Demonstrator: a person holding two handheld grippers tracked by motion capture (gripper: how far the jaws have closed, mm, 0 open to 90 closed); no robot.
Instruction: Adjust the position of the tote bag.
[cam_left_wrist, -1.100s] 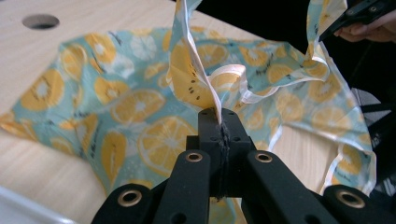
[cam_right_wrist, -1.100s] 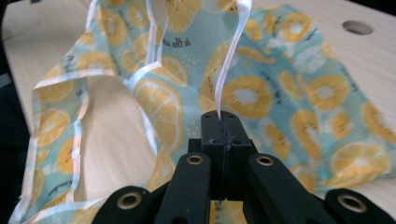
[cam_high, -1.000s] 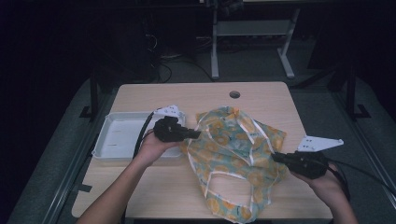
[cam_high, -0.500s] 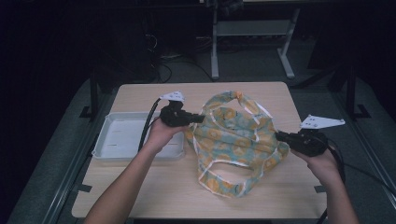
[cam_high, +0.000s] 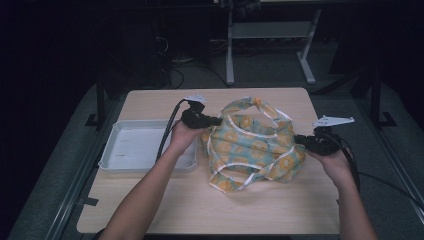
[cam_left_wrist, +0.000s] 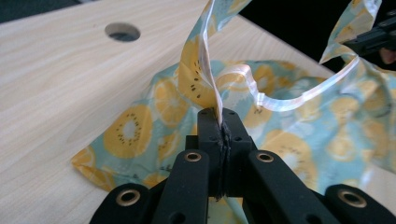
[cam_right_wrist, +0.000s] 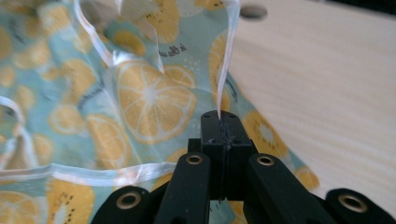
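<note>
Wooden table (cam_high: 165, 205) supported the fruit-print cloth (cam_high: 252, 145); left gripper (cam_high: 214, 121) and right gripper (cam_high: 299, 139), clamped on its hems, required even tension.

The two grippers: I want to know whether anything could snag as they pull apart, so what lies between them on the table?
In the high view, just the citrus-print cloth, held by left gripper and right gripper.

Dim room, wooden table (cam_high: 165, 200), grey floor (cam_high: 55, 170).

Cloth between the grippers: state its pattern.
The cloth is teal with yellow-orange citrus slices and white trim, clearest in the right gripper view.
</note>
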